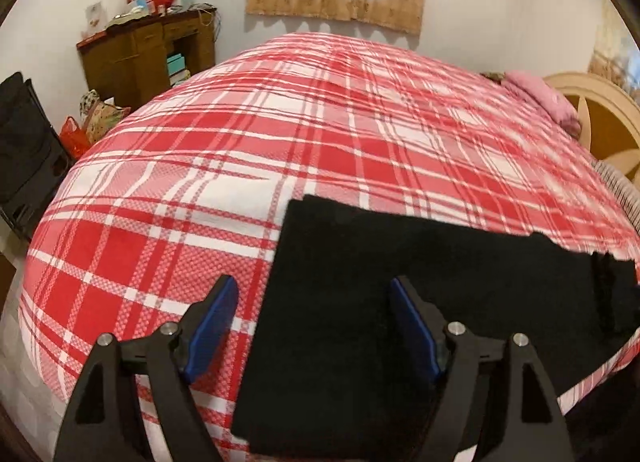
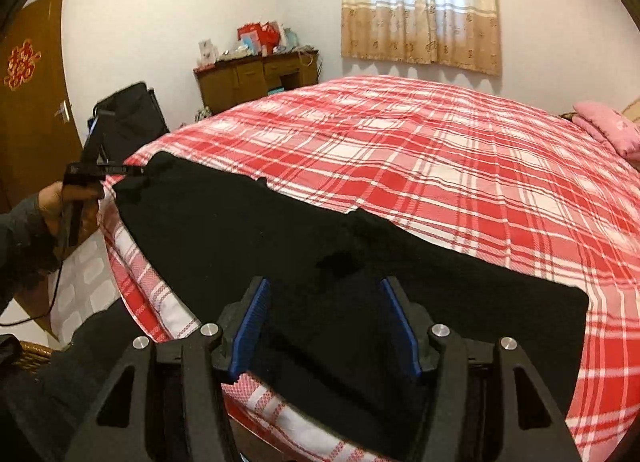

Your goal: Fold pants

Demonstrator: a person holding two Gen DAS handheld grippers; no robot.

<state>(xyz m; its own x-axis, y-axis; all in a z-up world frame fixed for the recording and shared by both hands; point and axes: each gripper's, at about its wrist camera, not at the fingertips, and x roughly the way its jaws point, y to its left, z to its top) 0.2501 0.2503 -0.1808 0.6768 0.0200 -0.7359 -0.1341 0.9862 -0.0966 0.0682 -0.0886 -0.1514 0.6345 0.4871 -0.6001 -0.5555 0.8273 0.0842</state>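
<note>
Black pants (image 1: 400,282) lie flat along the near edge of a bed with a red and white plaid cover (image 1: 280,141). My left gripper (image 1: 312,290) is open, above the pants' left end, its left finger over the cover. In the right wrist view the pants (image 2: 280,242) stretch from left to right across the bed (image 2: 440,161). My right gripper (image 2: 324,290) is open and empty, just above the middle of the pants. The left gripper (image 2: 92,165) shows there too, held in a hand at the pants' far left end.
A brown wooden desk (image 1: 148,49) with boxes stands at the back left. A black bag (image 1: 24,149) sits left of the bed. Pink pillows (image 1: 540,101) and a headboard (image 1: 608,117) are at the right. A brown door (image 2: 28,101) is at far left.
</note>
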